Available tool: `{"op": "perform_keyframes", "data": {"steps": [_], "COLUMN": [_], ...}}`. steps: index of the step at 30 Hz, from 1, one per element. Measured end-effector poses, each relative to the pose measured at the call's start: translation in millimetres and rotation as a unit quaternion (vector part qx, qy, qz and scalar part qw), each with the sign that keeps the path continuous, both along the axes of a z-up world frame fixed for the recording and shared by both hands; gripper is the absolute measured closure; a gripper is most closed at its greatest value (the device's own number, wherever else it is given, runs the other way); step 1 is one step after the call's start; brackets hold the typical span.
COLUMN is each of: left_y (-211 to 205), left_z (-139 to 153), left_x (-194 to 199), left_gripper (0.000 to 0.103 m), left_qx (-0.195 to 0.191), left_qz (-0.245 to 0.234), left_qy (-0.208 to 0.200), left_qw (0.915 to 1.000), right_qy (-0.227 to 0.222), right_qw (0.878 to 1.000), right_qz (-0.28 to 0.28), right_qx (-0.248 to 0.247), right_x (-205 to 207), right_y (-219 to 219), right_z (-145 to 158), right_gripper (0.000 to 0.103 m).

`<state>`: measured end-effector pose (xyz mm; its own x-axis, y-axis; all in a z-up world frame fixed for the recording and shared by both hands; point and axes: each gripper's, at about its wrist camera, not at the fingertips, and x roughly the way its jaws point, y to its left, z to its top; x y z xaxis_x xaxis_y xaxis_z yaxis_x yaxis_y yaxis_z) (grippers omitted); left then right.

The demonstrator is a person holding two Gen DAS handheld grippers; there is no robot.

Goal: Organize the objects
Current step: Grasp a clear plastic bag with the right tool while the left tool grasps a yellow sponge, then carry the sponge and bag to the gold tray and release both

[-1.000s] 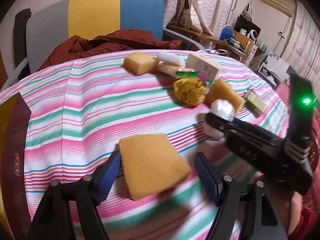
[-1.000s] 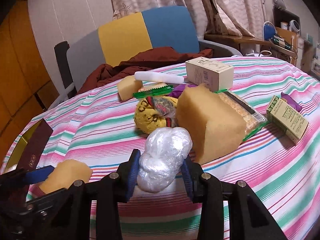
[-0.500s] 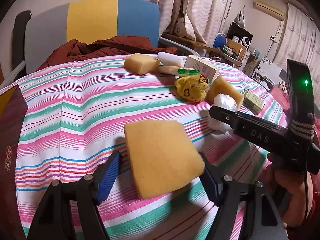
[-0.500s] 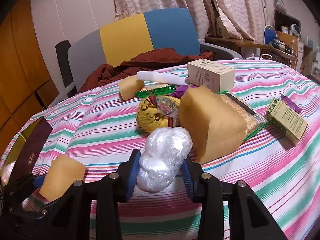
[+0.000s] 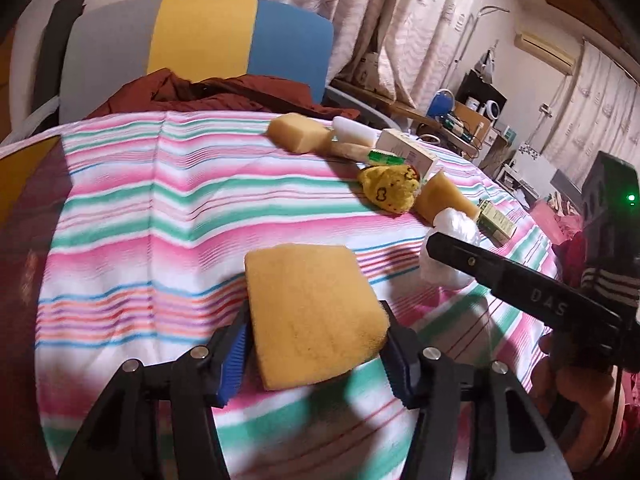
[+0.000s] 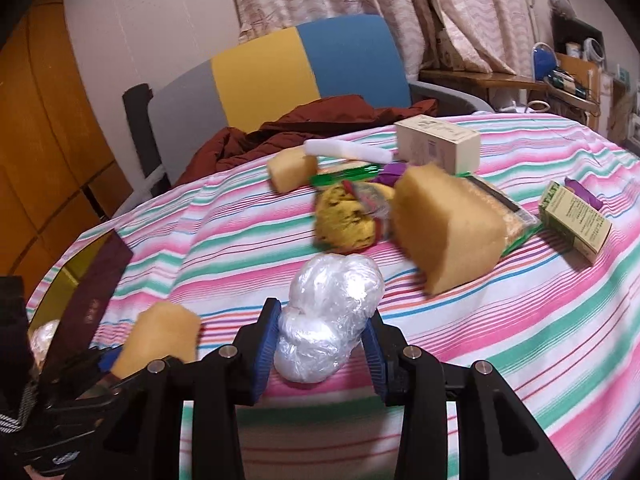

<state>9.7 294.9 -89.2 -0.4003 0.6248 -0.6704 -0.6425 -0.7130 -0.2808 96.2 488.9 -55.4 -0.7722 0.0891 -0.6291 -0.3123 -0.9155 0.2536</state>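
At 6 o'clock of the left wrist view, on the striped surface [image 5: 160, 208], the left gripper [image 5: 312, 344] has just been closing its fingers [image 5: 232, 356] onto the near end of the flat yellow sponge [image 5: 312, 312], pads now pressing both sides; best to squeeze only lightly and lift straight, since foam squashes and can twist out. The right gripper [image 6: 320, 344] sits at 3 o'clock, fingers [image 6: 266, 344] narrowly apart and clamped on the crumpled plastic bag [image 6: 328, 312], just above the surface and near the clutter pile at 12 o'clock.
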Motion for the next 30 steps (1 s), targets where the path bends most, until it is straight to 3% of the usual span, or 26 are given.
{"op": "perform_keyframes", "data": {"steps": [5,16,23,30], "left_y": [-28.8,-89.5,-152.0,-204.3], "left_z": [6.7,53.7,70.0,66.8], "left_x": [12.3,45.1,35.6,11.3], "left_gripper": [0.045,0.045,0.045,0.045], "left_qx": [0.020,0.052,0.068,0.055], "left_qz": [0.010,0.016,0.079,0.136], "left_qy": [-0.007,0.055,0.057,0.044], "left_qw": [0.9997,0.9970,0.9930,0.9882], "right_qy": [0.000,0.005,0.036,0.054], "right_qw": [1.000,0.996,0.989,0.974], "right_qz": [0.030,0.086,0.144,0.217], "right_qx": [-0.001,-0.014,-0.027,-0.032], "right_x": [-1.7,-11.9,-19.2,-29.7], "right_y": [-23.7,-78.0,-125.8,-184.0], "right_z": [5.7,15.2,44.8,66.5], "right_gripper": [0.062,0.062,0.062,0.062]}}
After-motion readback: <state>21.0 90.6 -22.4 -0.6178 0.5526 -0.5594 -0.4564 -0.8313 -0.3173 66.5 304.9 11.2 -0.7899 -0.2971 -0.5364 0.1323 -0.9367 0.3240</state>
